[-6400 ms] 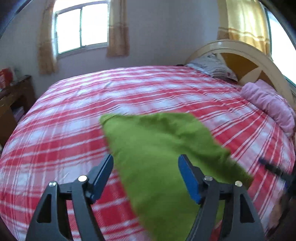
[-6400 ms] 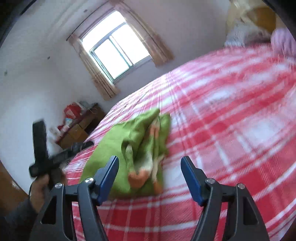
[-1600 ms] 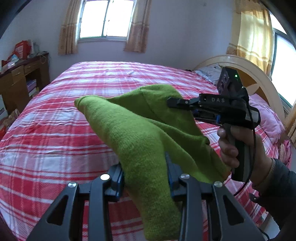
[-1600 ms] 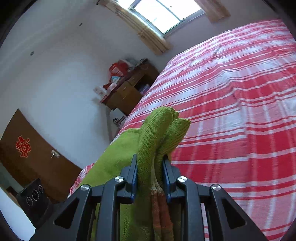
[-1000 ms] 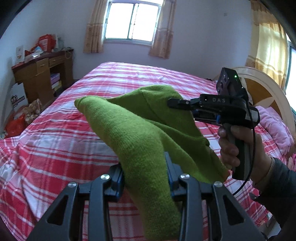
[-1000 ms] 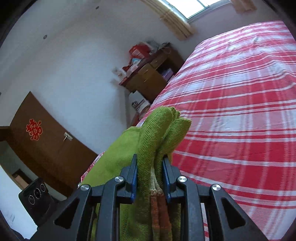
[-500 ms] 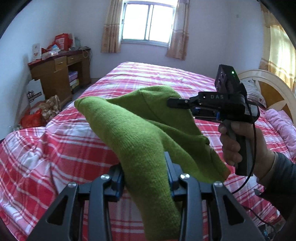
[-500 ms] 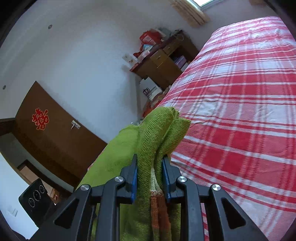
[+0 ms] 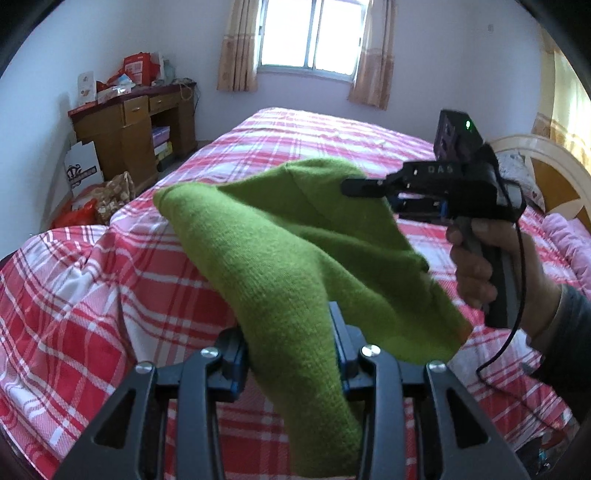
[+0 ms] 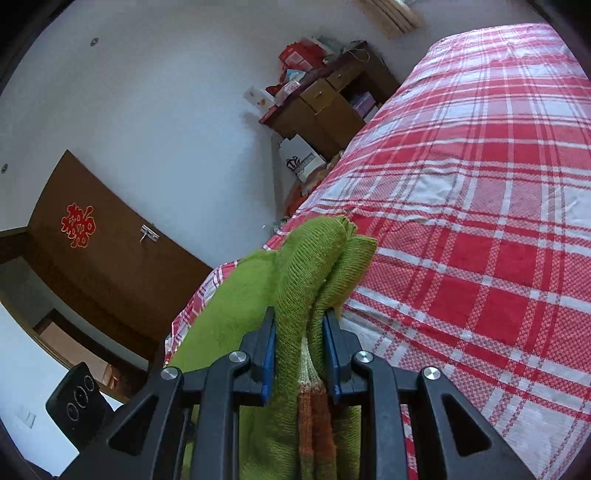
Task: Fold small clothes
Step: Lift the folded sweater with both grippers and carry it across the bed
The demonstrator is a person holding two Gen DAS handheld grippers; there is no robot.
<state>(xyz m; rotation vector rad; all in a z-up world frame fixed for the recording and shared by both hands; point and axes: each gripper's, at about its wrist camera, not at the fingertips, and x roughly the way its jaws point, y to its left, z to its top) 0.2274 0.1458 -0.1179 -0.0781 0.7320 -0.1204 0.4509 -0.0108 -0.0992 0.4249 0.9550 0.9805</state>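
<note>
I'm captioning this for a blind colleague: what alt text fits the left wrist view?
The left gripper clamps a green knitted garment held above a bed with a red plaid sheet. The right gripper, in the person's hand, pinches its far edge. A wooden desk and curtained window sit behind.

A bed (image 9: 314, 140) covered in a red-and-white plaid sheet fills the room. Beyond its far end, a bright window (image 9: 310, 35) with short beige curtains sits in a pale wall. Left of the bed stands a wooden desk (image 9: 136, 125) piled with red packages, and bags lie on the floor near it. At the bed's right is a cream, curved headboard (image 9: 546, 162) with pillows. Past the desk, a brown door (image 10: 107, 251) carries a red paper emblem.
</note>
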